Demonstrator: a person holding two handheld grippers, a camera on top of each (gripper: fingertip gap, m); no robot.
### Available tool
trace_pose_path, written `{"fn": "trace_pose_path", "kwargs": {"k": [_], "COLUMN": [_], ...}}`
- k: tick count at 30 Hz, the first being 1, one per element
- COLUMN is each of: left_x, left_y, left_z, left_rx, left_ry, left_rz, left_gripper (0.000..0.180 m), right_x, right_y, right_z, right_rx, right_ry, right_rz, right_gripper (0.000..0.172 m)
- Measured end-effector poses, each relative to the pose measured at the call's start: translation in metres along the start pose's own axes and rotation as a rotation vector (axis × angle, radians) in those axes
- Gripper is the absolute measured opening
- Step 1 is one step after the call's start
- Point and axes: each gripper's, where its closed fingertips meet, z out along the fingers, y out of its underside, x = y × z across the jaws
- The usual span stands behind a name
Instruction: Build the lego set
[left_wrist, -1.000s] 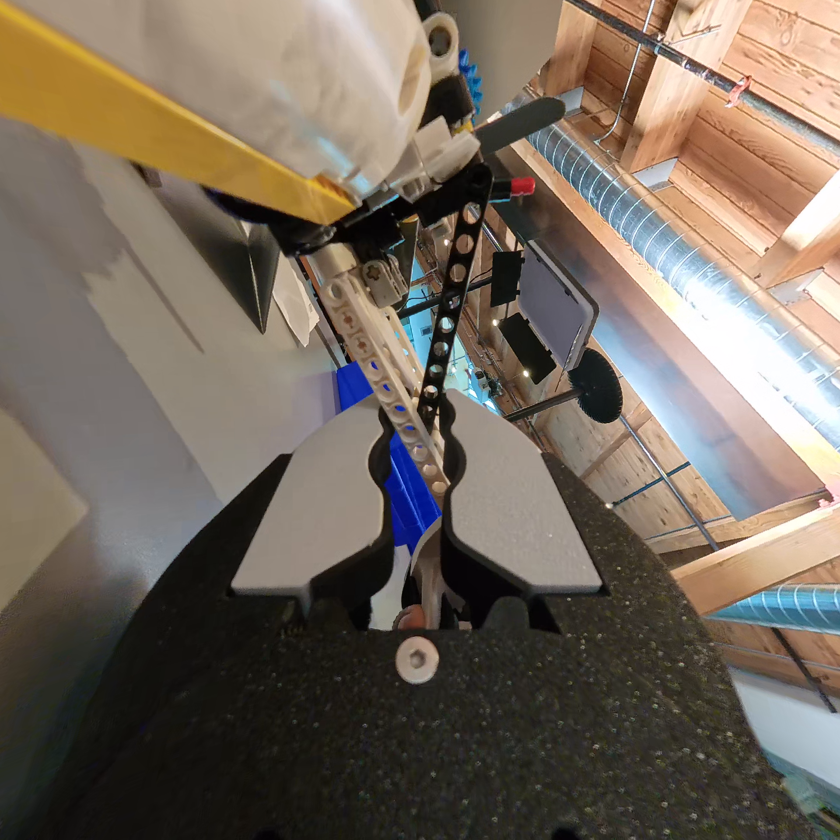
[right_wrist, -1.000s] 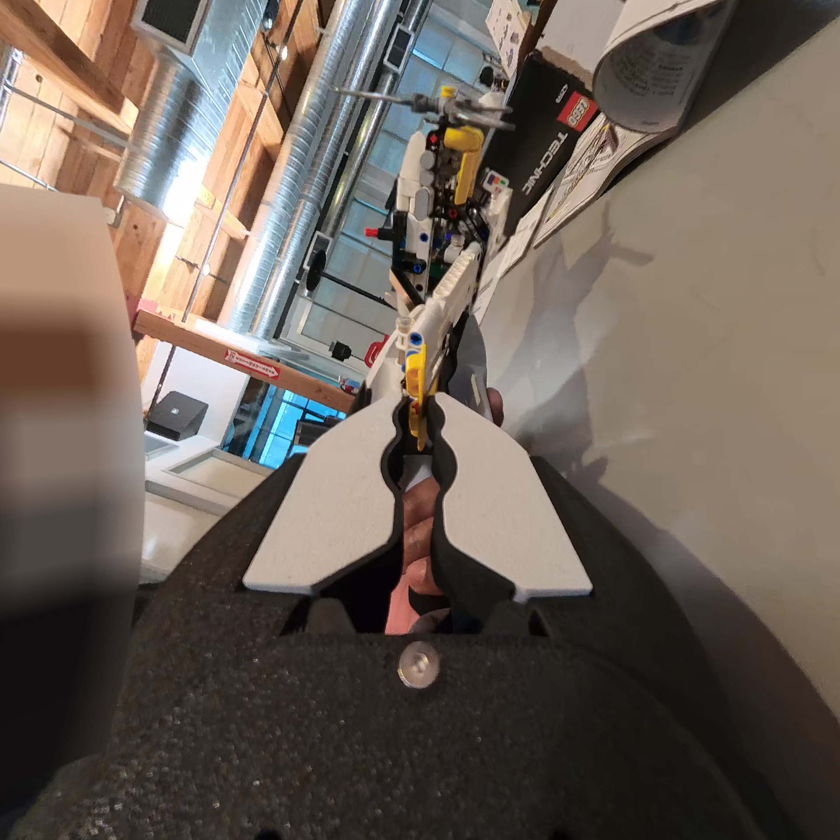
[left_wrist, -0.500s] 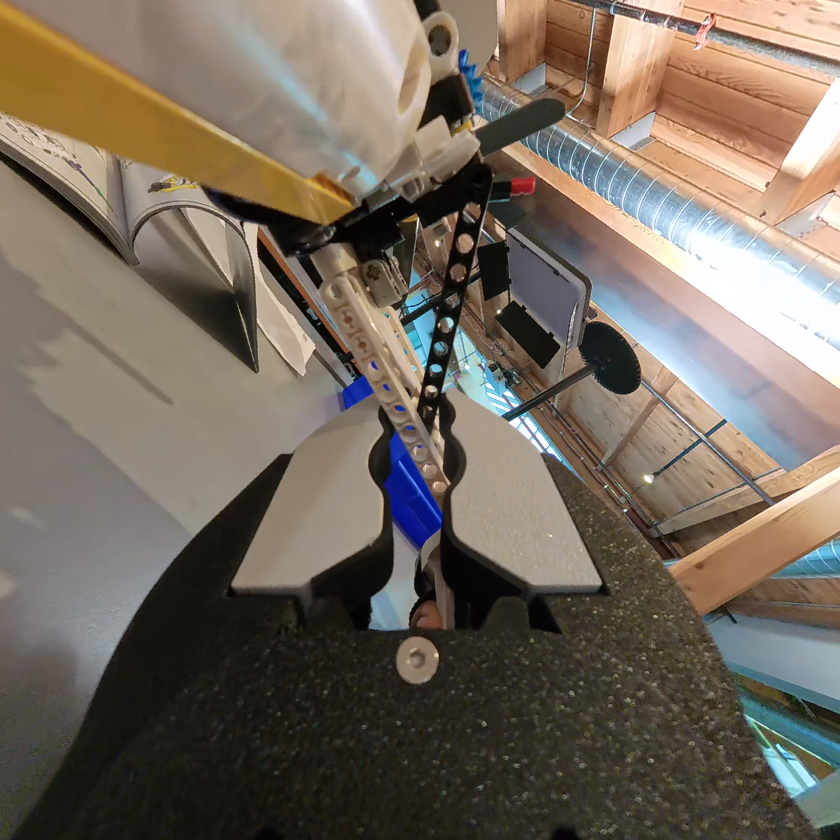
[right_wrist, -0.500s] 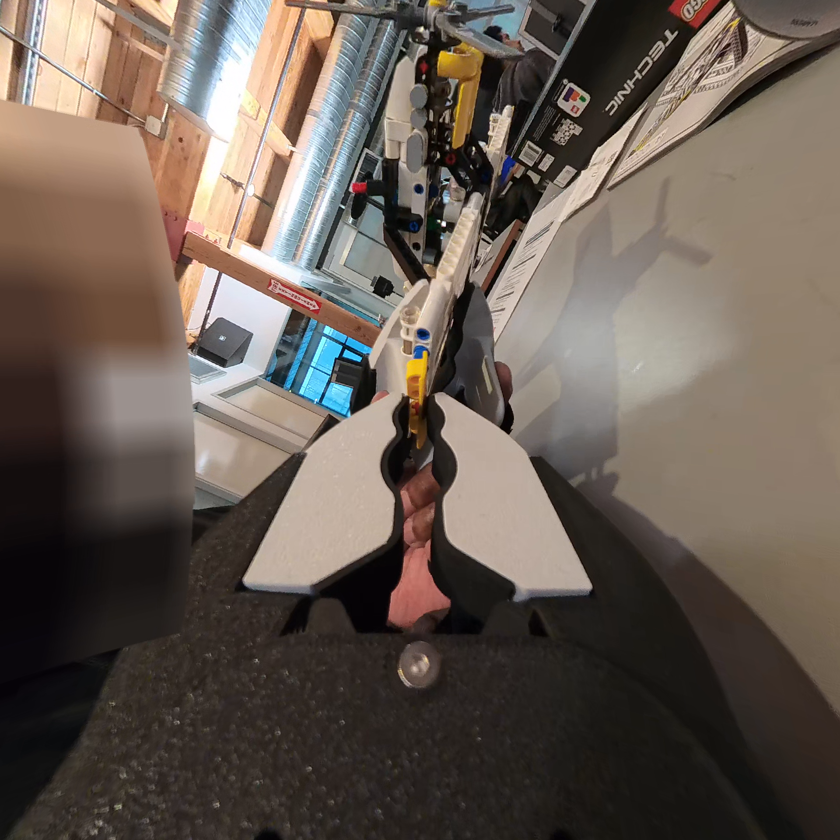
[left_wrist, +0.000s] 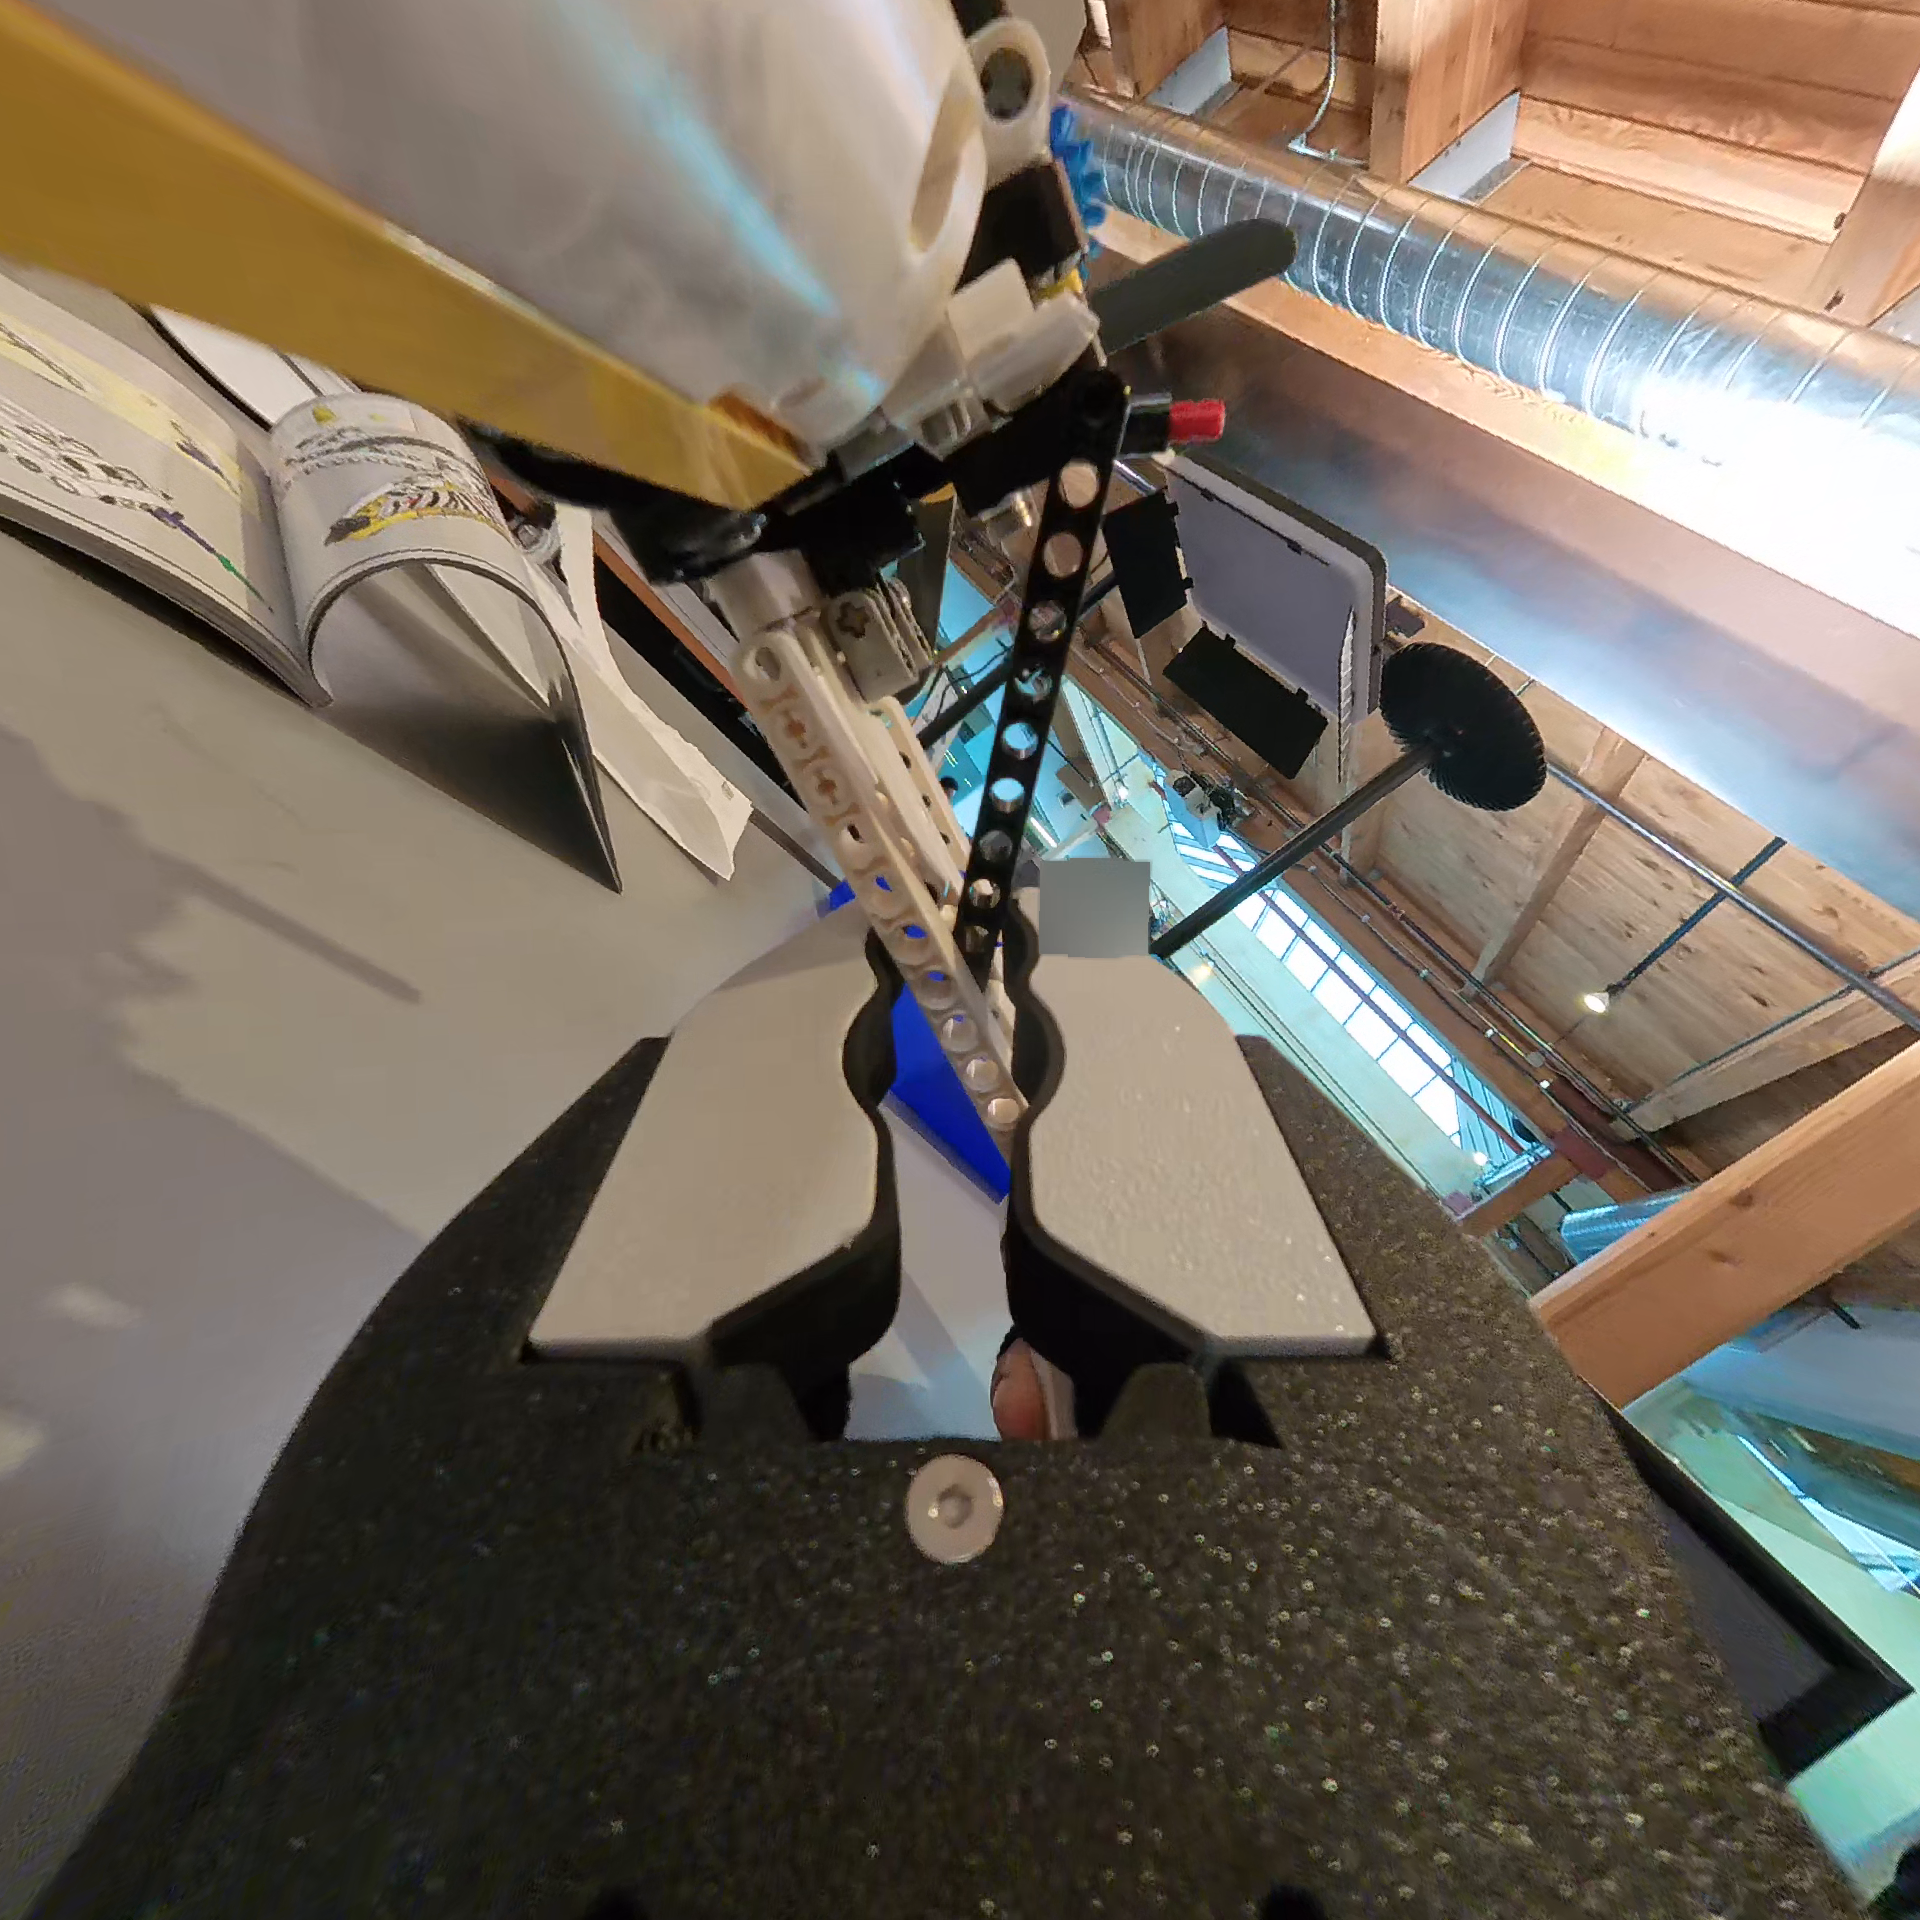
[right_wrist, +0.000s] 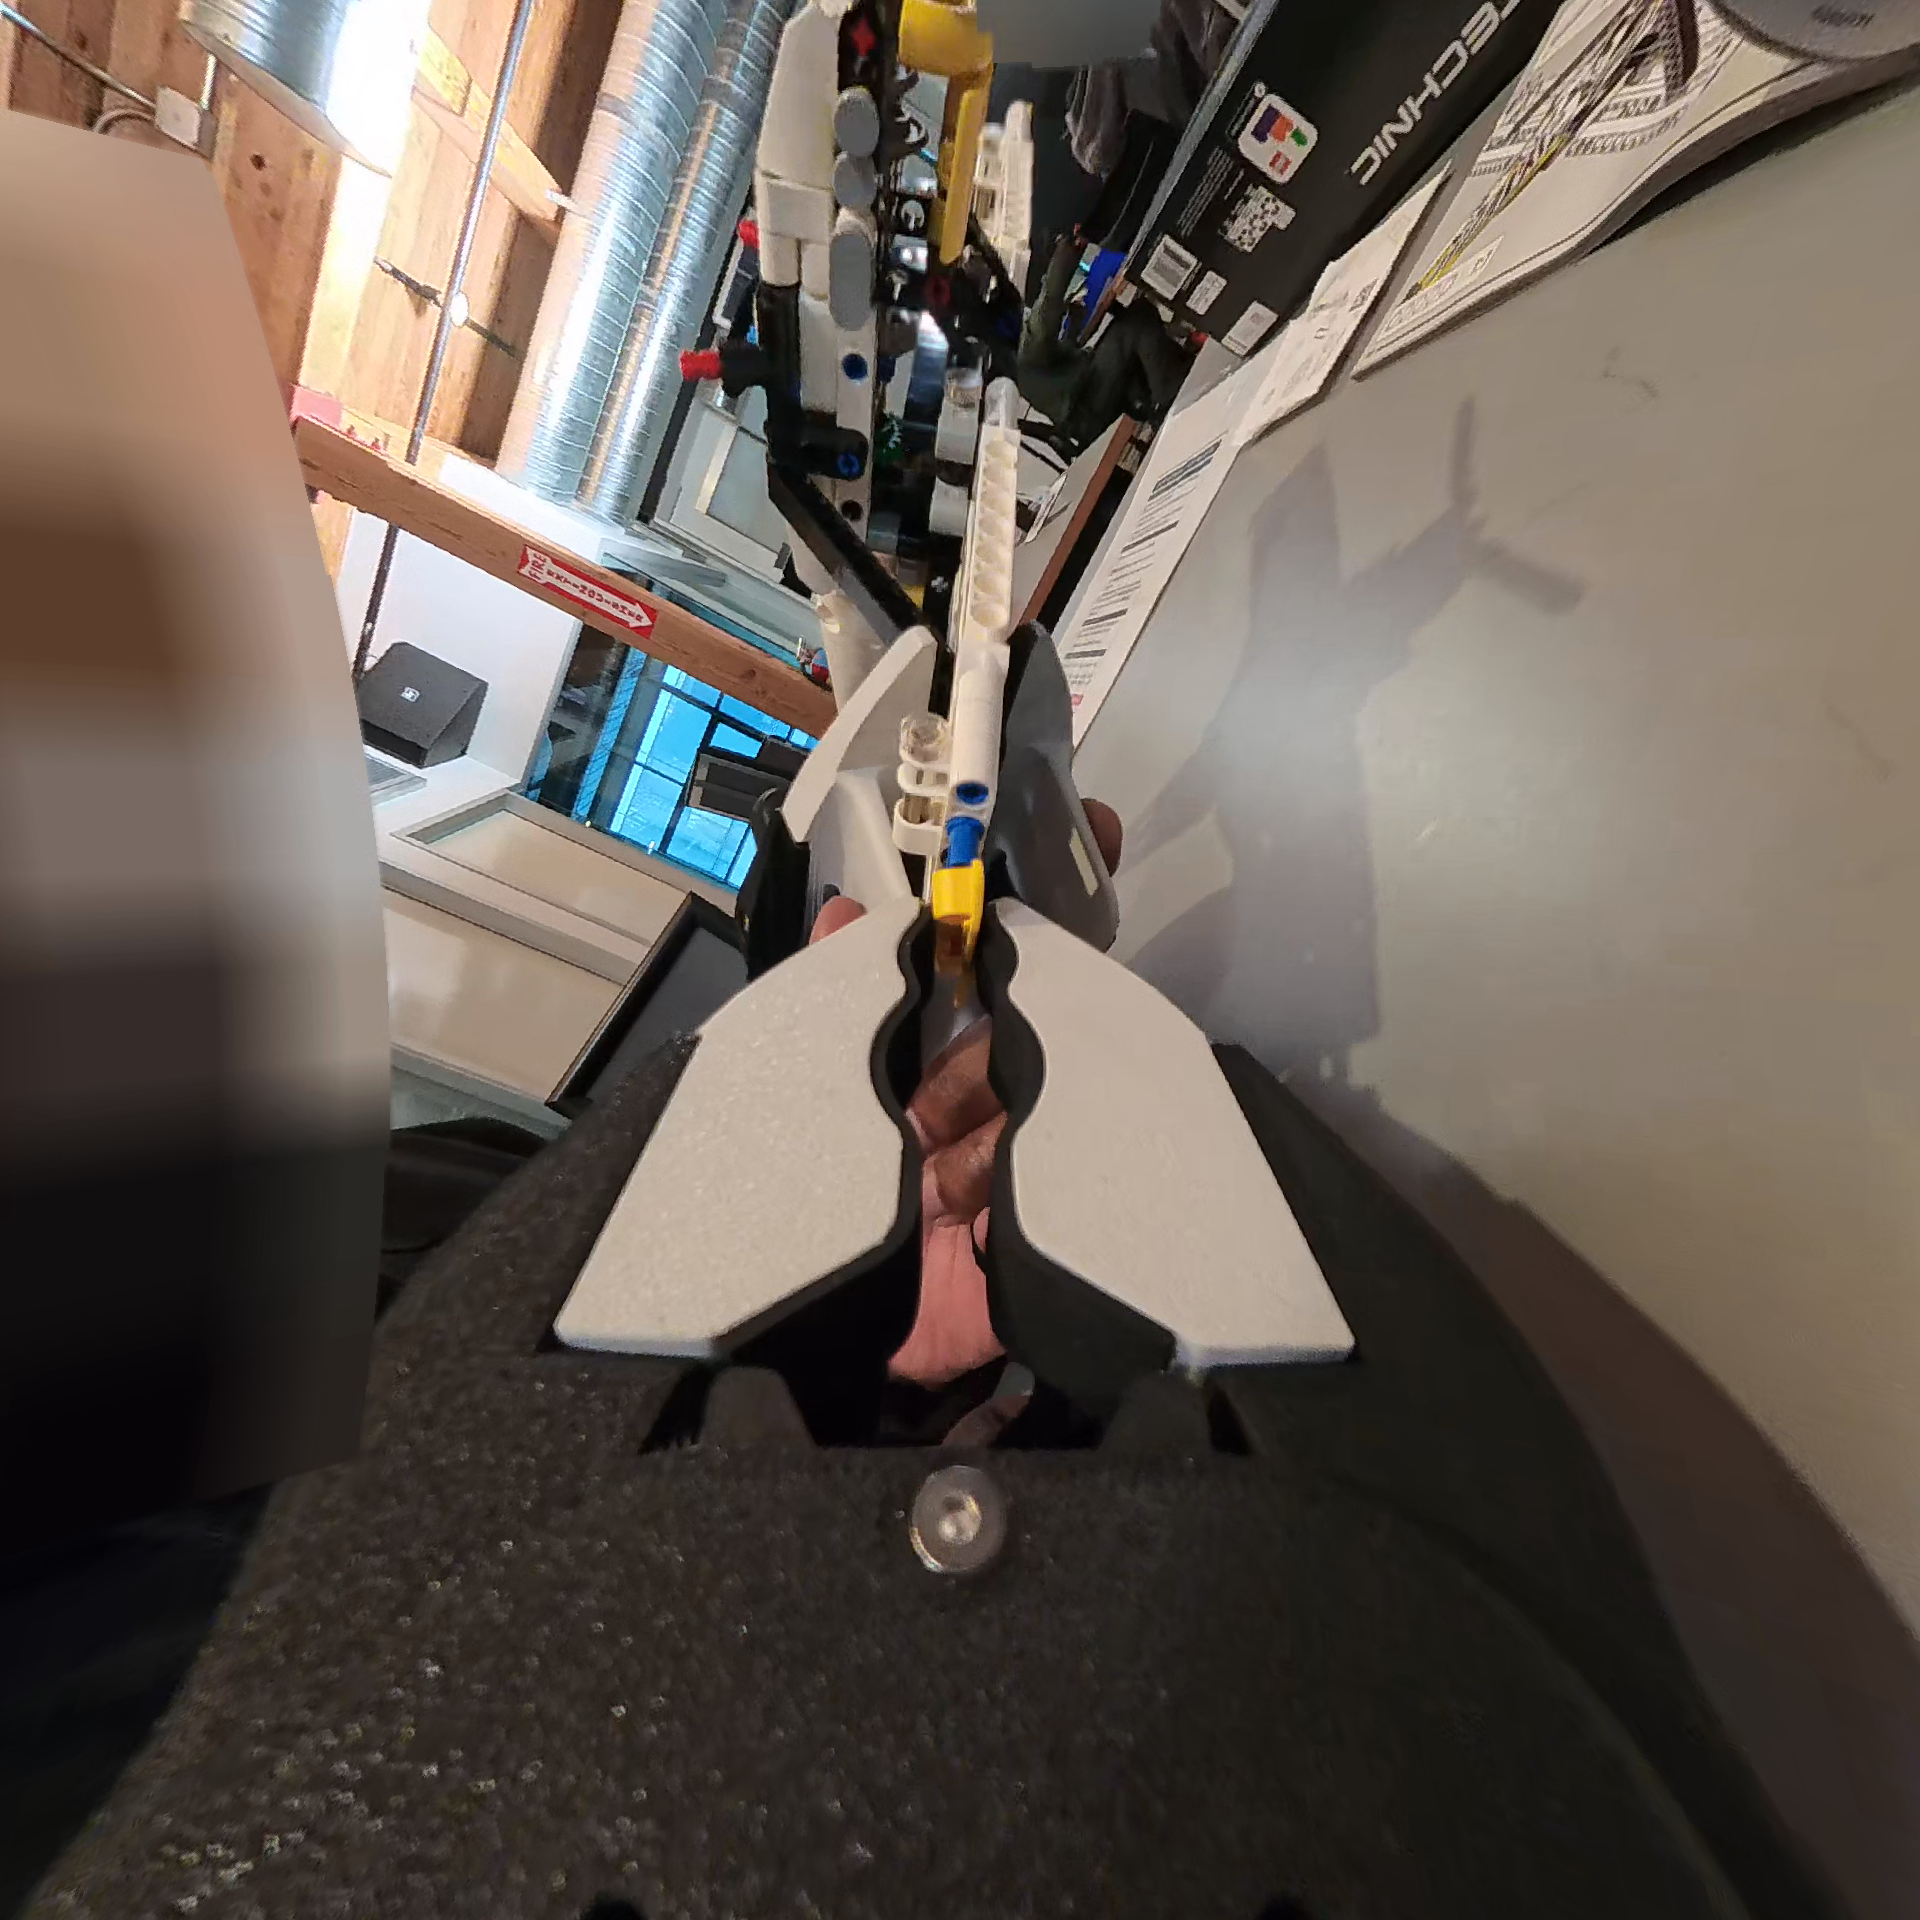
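1. Item held between both grippers: a toy-brick model (right_wrist: 894, 312), white, black and yellow, lifted off the grey table (right_wrist: 1610, 831). We log its long axis as running straight ahead of each gripper, in line with the fingers.

2. Left gripper (left_wrist: 951, 966): jaws narrowly apart and clamped on the model's beams. A white perforated beam (left_wrist: 883, 862) and a black perforated beam (left_wrist: 1029, 686) converge and enter the gap together at the fingertips. The white beam passes on diagonally between the pads towards the right-hand finger (left_wrist: 1174, 1143). Ahead and above sits the model's bulk, a white shell (left_wrist: 623, 177) with a yellow strip (left_wrist: 343, 291) on its edge. A black axle carrying a black gear (left_wrist: 1460, 722) juts out ahead to the right.

3. Right gripper (right_wrist: 956, 930): jaws almost together, pinching a small yellow connector (right_wrist: 956, 894) at the near end of the model. Just ahead of it come a blue pin (right_wrist: 966, 831) and a white beam (right_wrist: 987, 540) that leads away into the body.

4. Relation of the two: in the right wrist view we find the left gripper's grey fingers (right_wrist: 1049, 769) immediately ahead, either side of the same white beam. The right gripper has the end; the left has the shaft just beyond.

5. Surroundings: an open instruction booklet (left_wrist: 343, 540) lies on the table ahead to the left of the left gripper; a black box (right_wrist: 1299, 135) and loose sheets (right_wrist: 1174, 520) lie ahead to the right of the right gripper.
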Motion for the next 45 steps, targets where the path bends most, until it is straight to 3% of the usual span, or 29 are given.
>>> {"fn": "trace_pose_path", "kwargs": {"k": [7, 14, 18, 30, 37, 45], "left_x": [0.006, 0.01, 0.007, 0.004, -0.011, -0.015], "left_y": [0.006, 0.012, 0.02, 0.026, 0.05, 0.056], "left_z": [0.001, -0.003, -0.001, -0.001, -0.009, -0.012], "left_rx": [-0.081, -0.168, -0.235, -0.285, -0.357, -0.351], "left_ry": [0.057, 0.062, 0.066, 0.05, -0.041, -0.09], "left_rz": [0.0, 0.133, 0.032, -0.036, -0.401, -0.421], "left_gripper": [0.017, 0.019, 0.02, 0.017, 0.015, 0.015], "right_x": [-0.002, -0.01, 0.003, -0.009, -0.009, 0.003], "right_y": [0.006, 0.008, 0.01, 0.011, 0.023, 0.028], "right_z": [-0.003, -0.009, -0.008, -0.015, -0.021, -0.027], "right_rx": [-0.126, -0.201, -0.217, -0.218, -0.237, -0.197], "right_ry": [0.011, -0.03, 0.028, -0.081, -0.061, -0.017], "right_rz": [-0.055, -0.115, -0.09, -0.034, 0.004, 0.098], "right_gripper": [0.007, 0.007, 0.007, 0.007, 0.007, 0.007]}}
